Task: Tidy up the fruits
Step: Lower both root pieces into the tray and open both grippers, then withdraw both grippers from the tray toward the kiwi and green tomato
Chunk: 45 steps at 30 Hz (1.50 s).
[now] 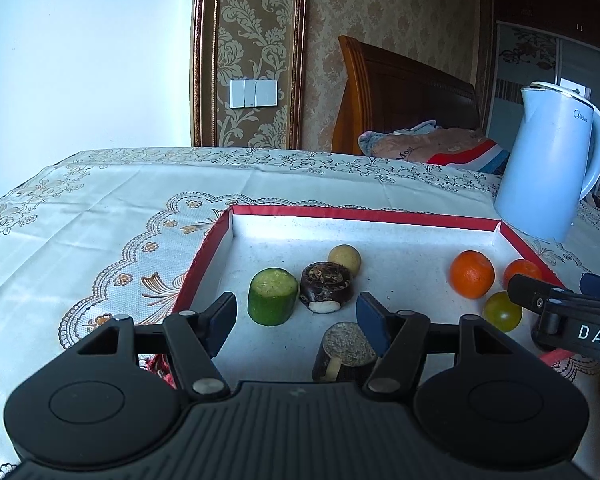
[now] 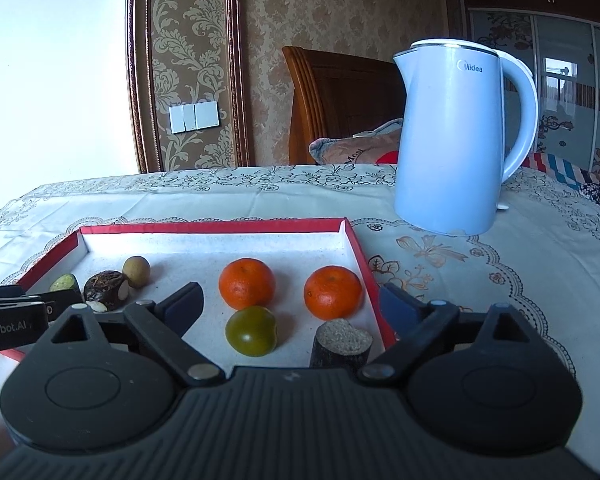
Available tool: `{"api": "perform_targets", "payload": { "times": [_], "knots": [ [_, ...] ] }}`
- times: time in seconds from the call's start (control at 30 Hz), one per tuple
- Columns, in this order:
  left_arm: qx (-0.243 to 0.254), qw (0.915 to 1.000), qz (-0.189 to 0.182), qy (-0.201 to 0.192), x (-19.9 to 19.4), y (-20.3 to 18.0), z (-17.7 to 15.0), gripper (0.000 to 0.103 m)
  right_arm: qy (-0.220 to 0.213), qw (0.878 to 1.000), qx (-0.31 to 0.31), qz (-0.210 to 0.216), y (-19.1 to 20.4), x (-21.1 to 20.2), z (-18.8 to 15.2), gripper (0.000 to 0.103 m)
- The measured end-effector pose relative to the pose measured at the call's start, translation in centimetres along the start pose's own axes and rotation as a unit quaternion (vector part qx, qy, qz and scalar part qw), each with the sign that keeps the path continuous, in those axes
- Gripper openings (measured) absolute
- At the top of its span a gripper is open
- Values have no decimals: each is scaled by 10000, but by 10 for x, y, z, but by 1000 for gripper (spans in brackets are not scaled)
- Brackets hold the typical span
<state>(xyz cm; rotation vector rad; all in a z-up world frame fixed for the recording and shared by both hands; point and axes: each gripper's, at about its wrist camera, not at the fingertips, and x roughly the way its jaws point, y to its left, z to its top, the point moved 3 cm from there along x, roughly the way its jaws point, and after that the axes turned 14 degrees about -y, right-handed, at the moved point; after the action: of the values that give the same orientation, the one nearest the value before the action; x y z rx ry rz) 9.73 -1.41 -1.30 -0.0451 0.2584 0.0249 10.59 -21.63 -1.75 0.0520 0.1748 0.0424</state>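
Tools both sitting open, nothing gripped: left tool [image 1: 296, 322] w/ "DAS" lettering beside it, right tool [image 2: 296, 308] by "enRobot.AI". Fruits lying in red-rimmed tray [image 2: 212, 225] on bench; beyond, kettle [image 2: 452, 140] showing "Midea".

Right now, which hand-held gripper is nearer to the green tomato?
Right. The right hand-held gripper has the green tomato between its open fingers; the left hand-held gripper is further left.
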Motion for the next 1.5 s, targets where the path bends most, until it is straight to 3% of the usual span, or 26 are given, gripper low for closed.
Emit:
{"api": "perform_targets", "payload": {
  "times": [0.77, 1.1, 1.27, 1.5],
  "knots": [
    [26, 9998, -174, 24, -21, -1, -9, 71, 16, 9999, 101, 113, -1, -23, -6, 97],
    [30, 9990, -456, -9, -38, -5, -15, 71, -34, 9998, 151, 137, -5, -41, -10, 98],
    [103, 9968, -794, -39, -46, -11, -17, 72, -81, 9997, 183, 111, -10, -49, -9, 100],
    [457, 9932, -1075, 14, -49, -28, -23, 74, -193, 9990, 396, -4, -23, -61, -7, 100]
  ]
}}
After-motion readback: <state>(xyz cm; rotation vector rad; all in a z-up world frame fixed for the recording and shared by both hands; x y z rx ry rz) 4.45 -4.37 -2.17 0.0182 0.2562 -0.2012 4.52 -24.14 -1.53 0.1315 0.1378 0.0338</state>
